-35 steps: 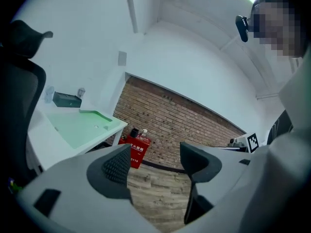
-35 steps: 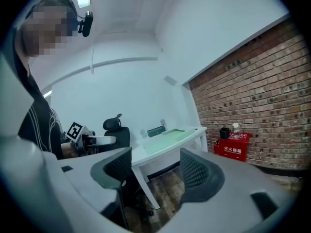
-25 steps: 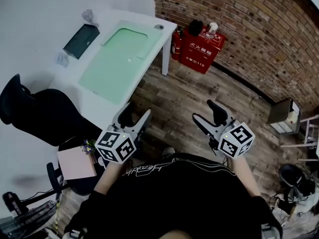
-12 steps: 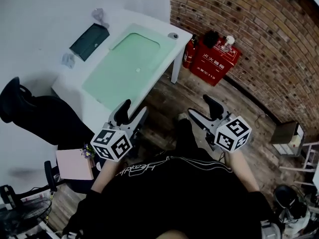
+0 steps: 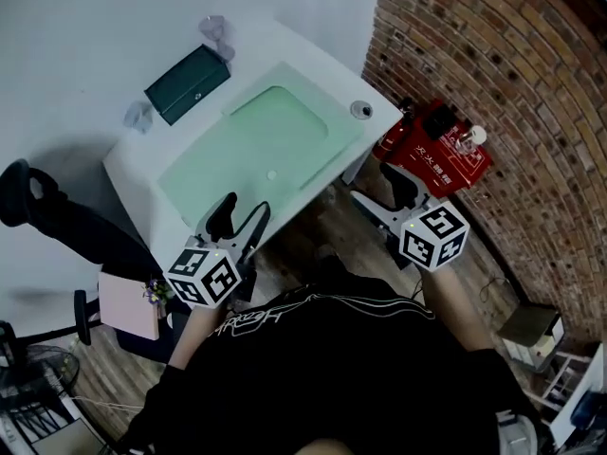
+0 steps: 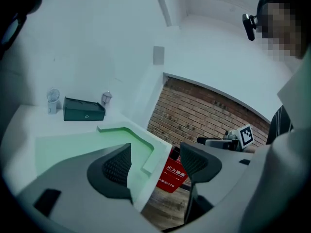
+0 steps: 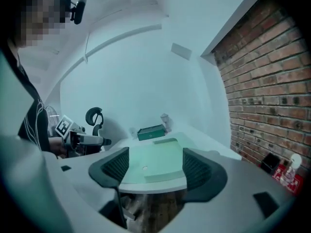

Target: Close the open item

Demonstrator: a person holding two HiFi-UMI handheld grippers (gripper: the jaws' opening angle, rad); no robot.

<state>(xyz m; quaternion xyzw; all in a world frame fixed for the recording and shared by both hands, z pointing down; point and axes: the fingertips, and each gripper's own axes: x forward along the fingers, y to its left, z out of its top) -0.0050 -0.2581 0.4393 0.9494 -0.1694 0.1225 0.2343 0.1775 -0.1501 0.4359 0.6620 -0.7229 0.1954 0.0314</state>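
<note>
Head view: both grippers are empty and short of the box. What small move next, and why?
Probably carry both forward over the green mat toward the dark green box. The left gripper and right gripper are open and empty at the table's near edge; the box lies at the far side by the wall. Whether its lid is up can't be told from here.
</note>
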